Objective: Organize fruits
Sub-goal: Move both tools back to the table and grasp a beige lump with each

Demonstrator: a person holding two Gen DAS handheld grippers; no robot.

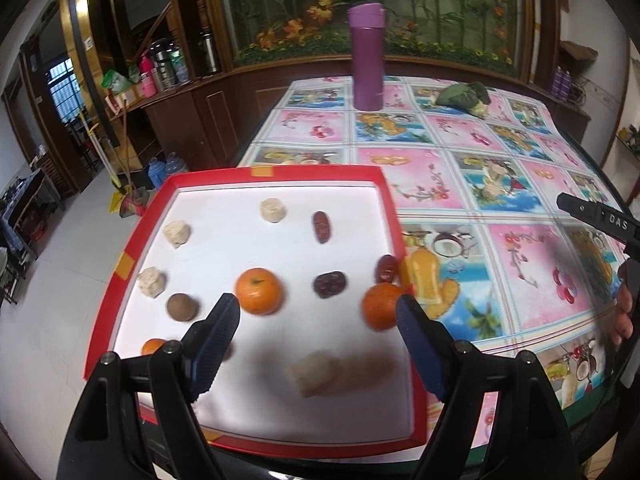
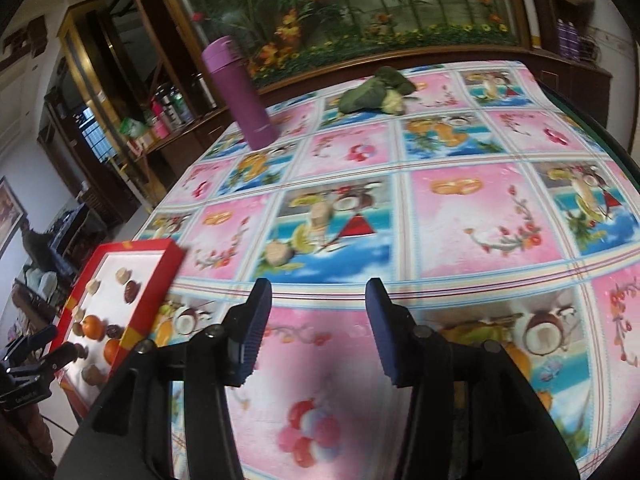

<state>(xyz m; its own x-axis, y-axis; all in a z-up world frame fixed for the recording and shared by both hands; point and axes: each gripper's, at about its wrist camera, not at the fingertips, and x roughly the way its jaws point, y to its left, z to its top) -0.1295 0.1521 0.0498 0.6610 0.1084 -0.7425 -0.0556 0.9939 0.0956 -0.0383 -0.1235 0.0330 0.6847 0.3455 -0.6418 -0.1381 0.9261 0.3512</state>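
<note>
A red-rimmed white tray [image 1: 390, 204] at the table's near left corner holds fruits. In it are two oranges [image 1: 259, 290] [image 1: 381, 306], a smaller orange [image 1: 153, 346], red dates [image 1: 322, 227] [image 1: 386, 269], a dark date [image 1: 329, 284], a brown round fruit [image 1: 182, 306] and several pale lumps [image 1: 273, 210]. My left gripper [image 1: 318, 320] is open and empty above the tray's near half. My right gripper [image 2: 318, 304] is open and empty over the tablecloth, right of the tray [image 2: 154, 300]. A blurred pale lump [image 1: 316, 372] lies below the left gripper.
A purple flask [image 1: 366, 58] stands at the table's far side, also in the right wrist view [image 2: 240, 92]. A green vegetable [image 1: 464, 96] lies at the far right. The patterned tablecloth [image 2: 460, 208] covers the table. The right gripper's tip [image 1: 592, 216] shows at the right edge.
</note>
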